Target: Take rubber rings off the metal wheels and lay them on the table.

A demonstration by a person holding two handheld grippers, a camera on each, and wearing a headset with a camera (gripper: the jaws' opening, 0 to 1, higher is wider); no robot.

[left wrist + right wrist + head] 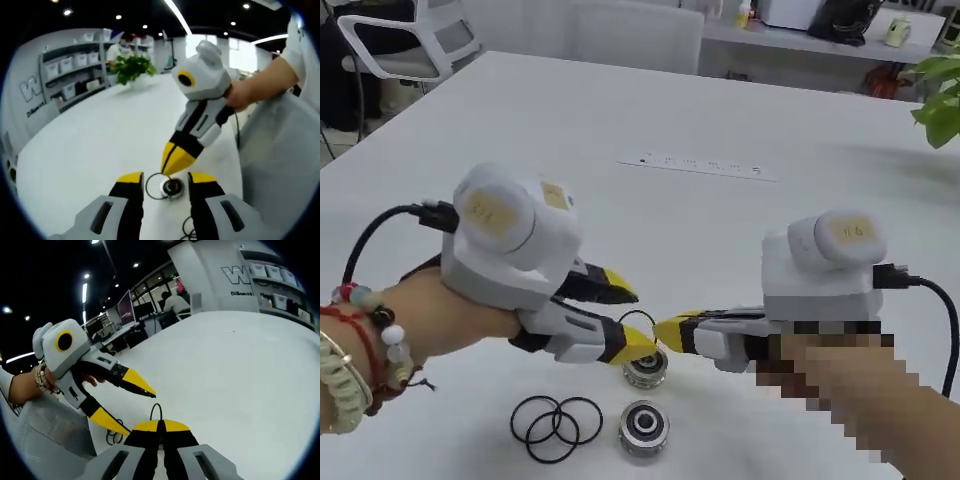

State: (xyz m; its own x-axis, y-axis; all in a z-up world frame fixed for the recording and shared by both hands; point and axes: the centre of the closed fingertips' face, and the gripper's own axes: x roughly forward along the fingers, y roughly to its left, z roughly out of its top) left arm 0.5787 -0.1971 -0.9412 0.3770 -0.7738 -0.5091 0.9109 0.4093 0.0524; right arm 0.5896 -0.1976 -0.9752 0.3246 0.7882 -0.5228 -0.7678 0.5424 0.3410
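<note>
Right claw [160,424] clenched on rubber ring [156,404], left claw [166,179] released, jaws apart beside metal wheel [173,186] on worktop [100,130]

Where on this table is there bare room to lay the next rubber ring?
Bare: the wide tabletop beyond the left hand-held gripper and right hand-held gripper, up to the far strip. Crowded: the near edge, with three loose rings and two wheels.

White, unpatterned counter [720,220]. The left gripper [640,322] and right gripper [665,330]: white-grey bodies, black jaws with yellow tips. Black rubber rings [560,420]. Silver metal wheels [644,428], dark centres. Red and cream wrist beads [388,335].
</note>
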